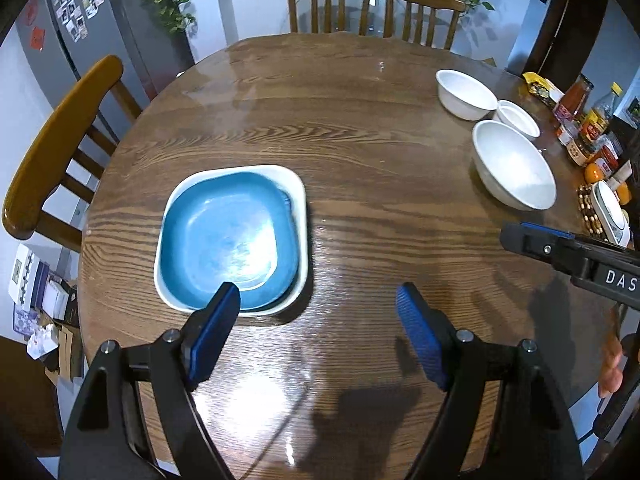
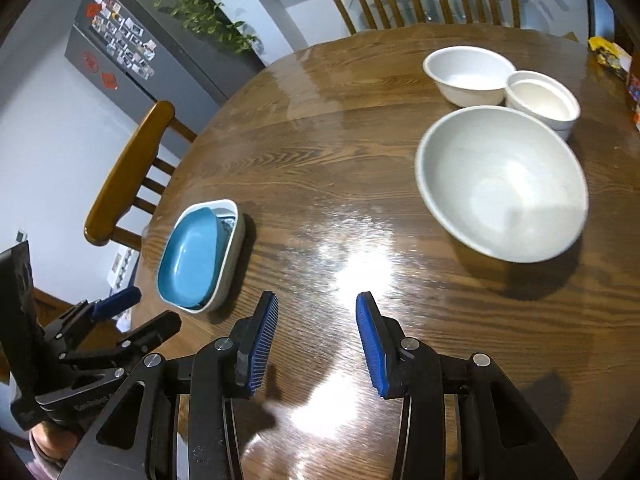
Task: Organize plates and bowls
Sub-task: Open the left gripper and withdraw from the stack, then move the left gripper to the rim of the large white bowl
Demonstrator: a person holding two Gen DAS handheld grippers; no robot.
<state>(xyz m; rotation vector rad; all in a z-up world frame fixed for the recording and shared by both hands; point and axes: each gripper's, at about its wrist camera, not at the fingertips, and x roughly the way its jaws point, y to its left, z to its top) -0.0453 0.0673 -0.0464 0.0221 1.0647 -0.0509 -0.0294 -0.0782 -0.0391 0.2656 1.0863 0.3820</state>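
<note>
A blue square plate (image 1: 228, 240) sits nested in a white square dish (image 1: 302, 200) on the round wooden table (image 1: 360, 140), while three white bowls, large (image 2: 500, 184), medium (image 2: 468, 74) and small (image 2: 542, 100), cluster well apart at the far right. The left gripper (image 1: 318, 312) and right gripper (image 2: 316, 316) both hover with jaws spread wide, holding nothing. Nesting the bowls likely comes next; pinching one rim squarely and lifting level should prevent clinking. Letters "DAS" show on the right gripper's body; bottle labels (image 1: 592, 128) are unreadable.
</note>
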